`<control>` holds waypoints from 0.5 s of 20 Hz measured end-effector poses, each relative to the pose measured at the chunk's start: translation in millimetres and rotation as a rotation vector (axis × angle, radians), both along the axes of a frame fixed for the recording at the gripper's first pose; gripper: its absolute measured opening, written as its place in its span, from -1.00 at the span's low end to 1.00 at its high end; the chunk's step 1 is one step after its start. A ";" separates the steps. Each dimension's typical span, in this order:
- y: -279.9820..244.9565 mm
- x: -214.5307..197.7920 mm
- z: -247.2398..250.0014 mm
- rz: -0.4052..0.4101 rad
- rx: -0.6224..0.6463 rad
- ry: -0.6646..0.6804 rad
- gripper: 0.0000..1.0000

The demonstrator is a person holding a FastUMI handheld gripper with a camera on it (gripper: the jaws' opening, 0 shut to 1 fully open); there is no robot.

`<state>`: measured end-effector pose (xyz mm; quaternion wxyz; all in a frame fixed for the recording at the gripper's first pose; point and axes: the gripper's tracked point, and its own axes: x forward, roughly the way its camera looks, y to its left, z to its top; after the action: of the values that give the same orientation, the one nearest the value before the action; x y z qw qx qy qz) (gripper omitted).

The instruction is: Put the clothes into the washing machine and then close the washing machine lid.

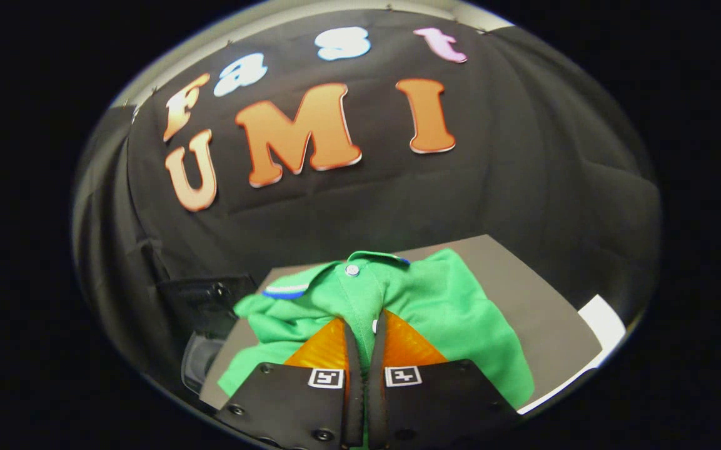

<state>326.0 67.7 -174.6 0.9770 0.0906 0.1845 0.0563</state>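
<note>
Nearest, the gripper [365,325] has its two fingers drawn almost together with a fold of the green polo shirt [423,306] pinched in the narrow gap – clamped on the placket, just below the white button [352,270], likely because that thick seam gives a firm hold for lifting. The rest of the shirt lies crumpled on the grey tabletop [523,287]. Beside the table, a dark appliance [207,312] – possibly the washing machine – sits against the black cloth wall [554,175]

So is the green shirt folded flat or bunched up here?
Bunched up. The green shirt lies rumpled on the grey table, collar askew, a strip of its button placket pinched in the closed gripper.
</note>
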 end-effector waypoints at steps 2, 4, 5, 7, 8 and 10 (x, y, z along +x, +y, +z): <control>-4.0 -6.7 23.7 -0.042 -0.029 -0.066 -0.79; 1.7 -21.2 44.3 -0.057 -0.039 -0.111 -0.79; 8.8 -29.6 53.8 -0.055 -0.032 -0.129 -0.79; 34.8 -28.5 72.6 -0.062 -0.013 -0.168 -0.79; 44.0 -29.7 81.3 -0.060 -0.008 -0.188 -0.79; 67.8 -35.1 97.9 -0.040 -0.003 -0.229 -0.79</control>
<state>290.9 135.5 -76.7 0.9928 0.0856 0.0702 0.0466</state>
